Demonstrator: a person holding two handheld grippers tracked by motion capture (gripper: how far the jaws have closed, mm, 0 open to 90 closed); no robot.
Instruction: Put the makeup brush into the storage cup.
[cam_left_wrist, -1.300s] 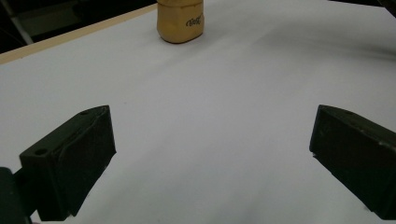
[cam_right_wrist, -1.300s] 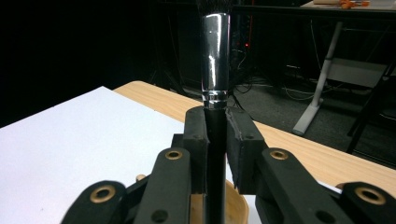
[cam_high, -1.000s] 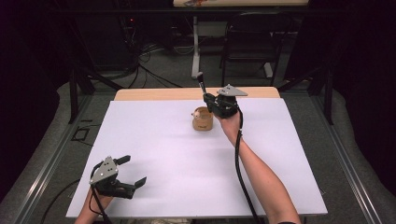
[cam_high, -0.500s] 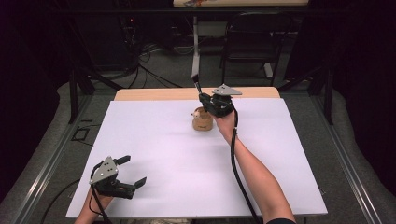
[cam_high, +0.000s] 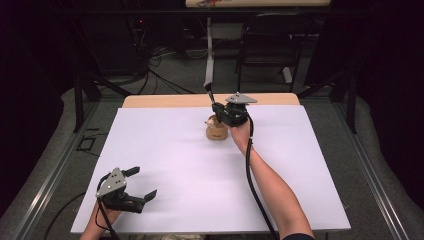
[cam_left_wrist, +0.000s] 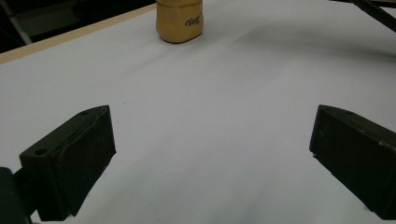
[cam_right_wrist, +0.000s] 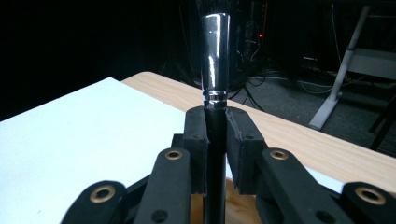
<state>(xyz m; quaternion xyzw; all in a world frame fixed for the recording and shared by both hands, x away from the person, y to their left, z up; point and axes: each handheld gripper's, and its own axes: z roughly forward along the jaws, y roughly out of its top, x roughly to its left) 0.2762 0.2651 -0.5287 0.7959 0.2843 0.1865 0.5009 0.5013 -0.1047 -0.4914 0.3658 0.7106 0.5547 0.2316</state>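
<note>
**Right gripper clamps a brush above a tan pot; left gripper spread wide near the front edge**

The right gripper (cam_high: 218, 107) is clenched on a brush (cam_right_wrist: 215, 56). The right gripper view gives what the high view cannot: the black jaws pinch the dark handle just below a shiny chrome ferrule with ringed grooves, and dark bristles begin at the top edge. From above, the brush (cam_high: 208, 91) reads as a thin dark stick rising from the jaws, held just over a small rounded tan pot (cam_high: 217, 130) on the far middle of the white sheet (cam_high: 190, 170).

The left gripper (cam_high: 142, 184) rests near the front left corner, its jaws spread wide with nothing between them. Its own view shows two blocky matte pads and the pot (cam_left_wrist: 179, 21) well ahead, smooth-sided, with small dark lettering. Light wood of the table (cam_high: 165, 101) shows beyond the sheet's far edge.
</note>
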